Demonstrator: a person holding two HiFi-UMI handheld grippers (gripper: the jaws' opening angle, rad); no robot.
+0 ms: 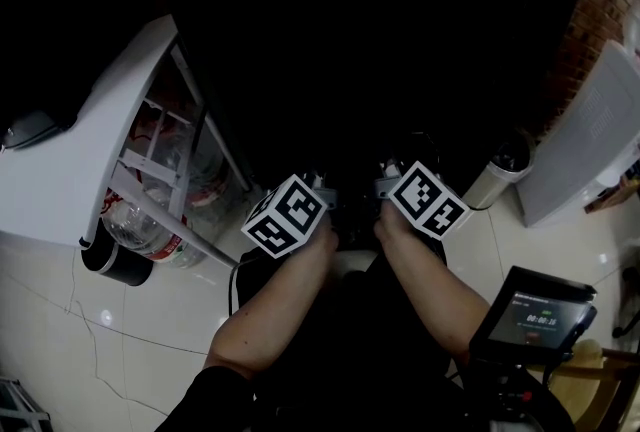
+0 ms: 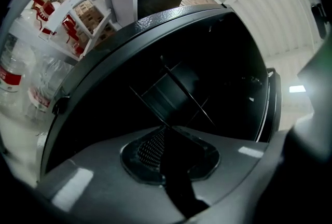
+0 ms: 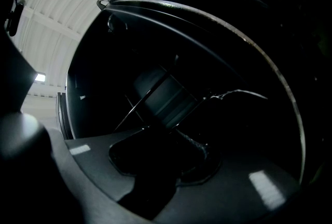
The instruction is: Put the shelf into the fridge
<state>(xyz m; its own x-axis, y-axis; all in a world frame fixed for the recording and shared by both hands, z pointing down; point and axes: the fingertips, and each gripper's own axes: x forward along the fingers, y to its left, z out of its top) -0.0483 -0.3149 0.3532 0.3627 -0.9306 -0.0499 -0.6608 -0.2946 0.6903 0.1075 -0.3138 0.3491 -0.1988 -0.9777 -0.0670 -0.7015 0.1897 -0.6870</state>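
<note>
- Fridge (image 1: 350, 40): interior dark. White door (image 1: 70, 160) open at left, its racks holding clear bottles (image 1: 140, 225) with red labels.
- Shelf (image 2: 168, 94): dark pane at the fridge mouth.
- Left gripper (image 2: 165, 137): clenched on the shelf edge.
- Right gripper (image 3: 166, 140): jaws apart around the shelf edge.

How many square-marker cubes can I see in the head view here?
2. The left cube is centre-left; the right cube sits just right of it, slightly higher. No others seem hidden.
</note>
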